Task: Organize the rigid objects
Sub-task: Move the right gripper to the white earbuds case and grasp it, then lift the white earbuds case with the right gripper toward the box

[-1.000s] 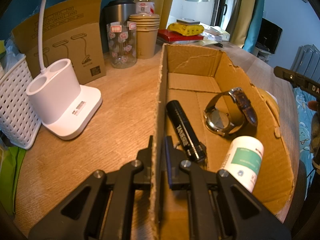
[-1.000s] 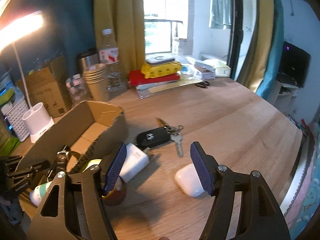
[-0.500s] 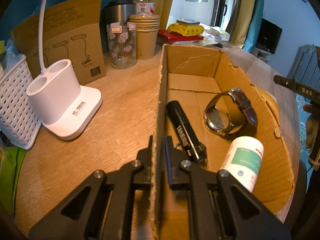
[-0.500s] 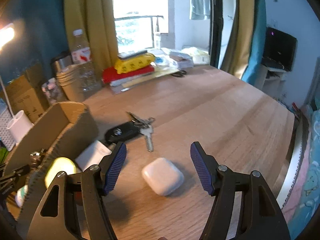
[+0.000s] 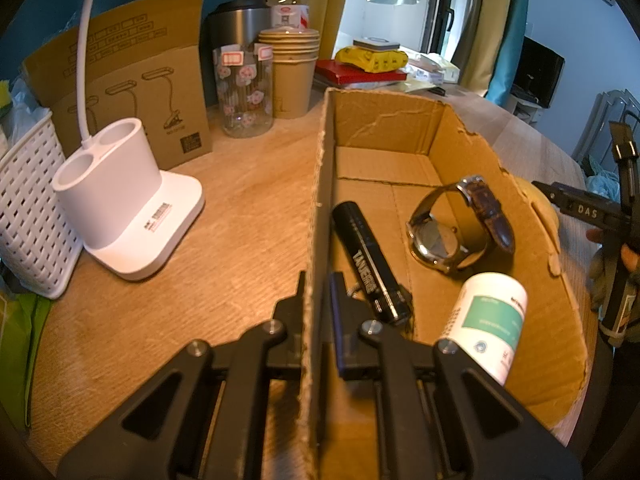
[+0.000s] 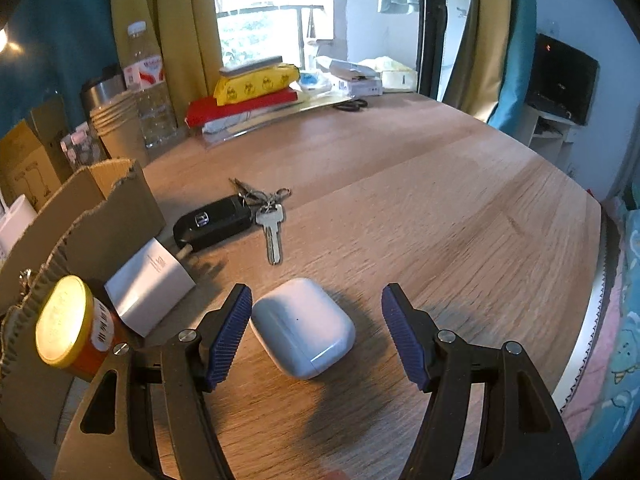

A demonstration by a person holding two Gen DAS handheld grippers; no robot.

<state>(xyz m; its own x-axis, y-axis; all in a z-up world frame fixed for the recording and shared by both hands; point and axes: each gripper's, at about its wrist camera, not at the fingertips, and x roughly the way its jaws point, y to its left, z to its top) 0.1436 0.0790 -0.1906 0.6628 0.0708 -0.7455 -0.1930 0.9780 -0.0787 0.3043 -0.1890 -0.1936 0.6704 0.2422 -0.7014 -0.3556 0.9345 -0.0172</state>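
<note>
My left gripper (image 5: 318, 292) is shut on the near left wall of the cardboard box (image 5: 320, 184). Inside the box lie a black flashlight (image 5: 368, 260), a wristwatch (image 5: 456, 228) and a white bottle with a green label (image 5: 488, 324). My right gripper (image 6: 316, 312) is open, low over the table, with a white earbud case (image 6: 304, 332) between its fingers, nearer the left pad (image 6: 230, 336). A car key with a key bunch (image 6: 232, 216), a white charger block (image 6: 148, 284) and a yellow-lidded orange jar (image 6: 68, 328) lie beside the box's outer wall (image 6: 100, 216).
A white lamp base (image 5: 124, 208), a white basket (image 5: 28, 216), a lamp carton (image 5: 132, 80), a glass jar (image 5: 244, 88), paper cups (image 5: 292, 72), a bottle and a steel mug stand to the left of the box. Books and papers (image 6: 248, 96) lie at the table's far edge.
My right gripper has swung right and dropped toward the table, so the earbud case now lies between its open fingers. The left gripper and the box have not moved.
</note>
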